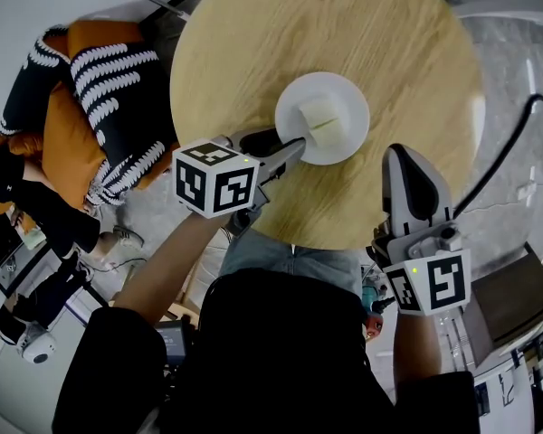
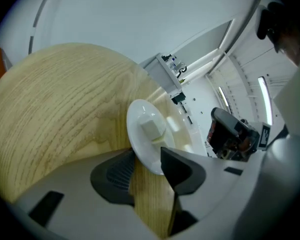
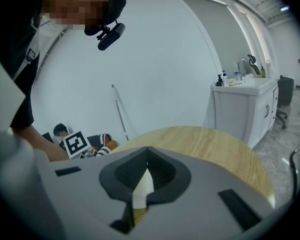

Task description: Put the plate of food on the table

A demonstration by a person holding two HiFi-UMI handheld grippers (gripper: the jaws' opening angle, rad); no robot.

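Two tools are in view, one in each of the person's hands, over the near side of a round wooden bench [image 1: 281,25]. The left tool [image 1: 291,147] points forward and down at a white plate [image 1: 346,96]. Its jaws stand apart, and the near rim of the plate lies in the gap between them. In the left gripper view bare wood shows between the two dark pads just behind that rim, and the pads do not clamp the plate. The plate sits flat on the bench directly ahead of this tool. It carries the food [image 1: 321,120], a few pale blocks grouped near its middle. The marker cube [image 1: 215,177] rides on the back of the left tool, above the person's bare forearm.

The right tool [image 1: 400,152] hangs to the right of the left one, over the near edge of the bench and well clear of the plate. The plate lies ahead of it and off to its left. In the right gripper view its jaws are together, with the tips meeting. A pale sliver shows in the narrow slot behind them, and I cannot tell what it is.

Beyond the left tool, off the bench, black-and-white patterned cushions [image 1: 109,89] rest on an orange seat. Far ahead of the right tool, past the bench, a white cabinet [image 3: 245,109] stands against the wall.
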